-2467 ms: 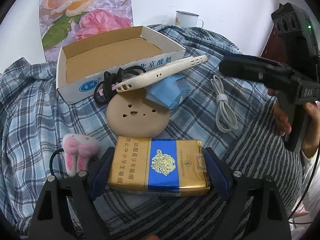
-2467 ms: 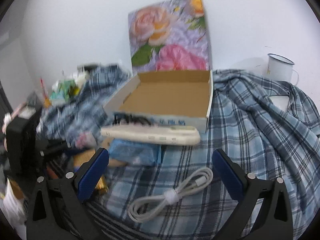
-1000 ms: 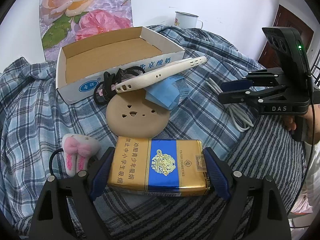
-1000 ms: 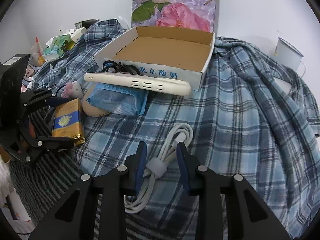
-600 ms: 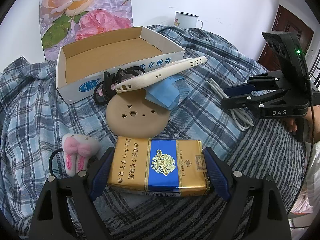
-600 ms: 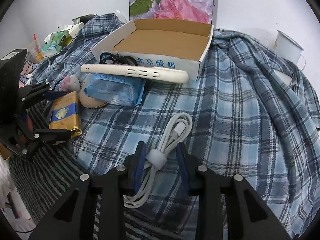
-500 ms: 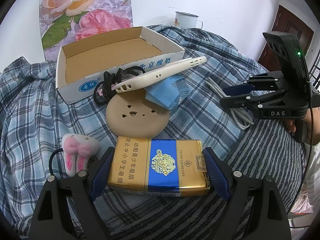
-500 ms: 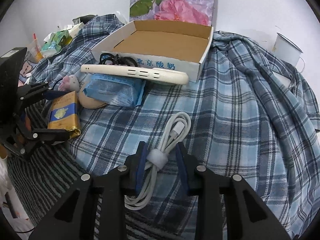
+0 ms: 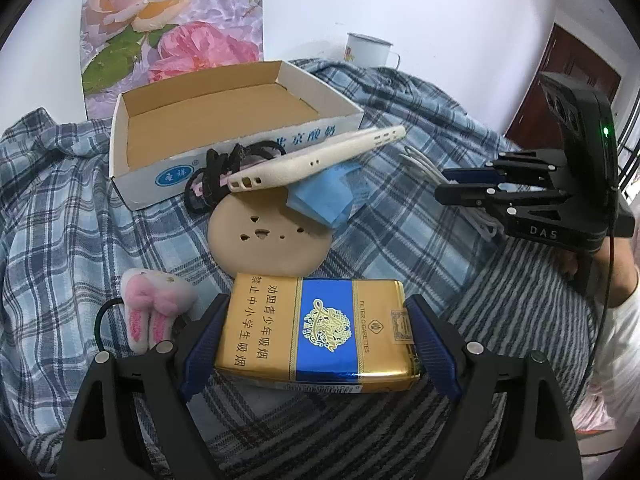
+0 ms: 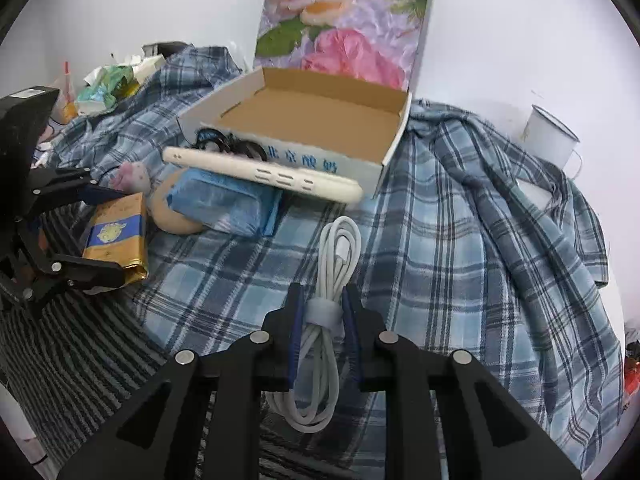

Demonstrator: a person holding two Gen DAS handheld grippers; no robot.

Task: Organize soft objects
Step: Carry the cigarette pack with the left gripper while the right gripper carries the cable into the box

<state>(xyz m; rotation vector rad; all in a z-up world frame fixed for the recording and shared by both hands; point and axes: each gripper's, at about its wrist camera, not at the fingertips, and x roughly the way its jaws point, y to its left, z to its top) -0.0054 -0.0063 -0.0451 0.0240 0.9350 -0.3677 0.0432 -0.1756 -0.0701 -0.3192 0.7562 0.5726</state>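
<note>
A gold and blue cigarette pack lies between the blue pads of my left gripper, which presses on both its ends. Behind it lie a pink plush, a tan round pad, a blue tissue pack, a cream perforated stick and black hair ties. The open cardboard box behind them has nothing in it. My right gripper is closing, and its pads squeeze the strapped middle of a coiled white cable.
A blue plaid cloth covers the surface, with grey striped fabric at the near edge. A white enamel mug stands at the back right. A rose poster leans on the wall. Clutter sits far left.
My right gripper came down over the white cable from wide open, and its jaws narrowed onto the strap. The left gripper and the cigarette pack have not moved.
</note>
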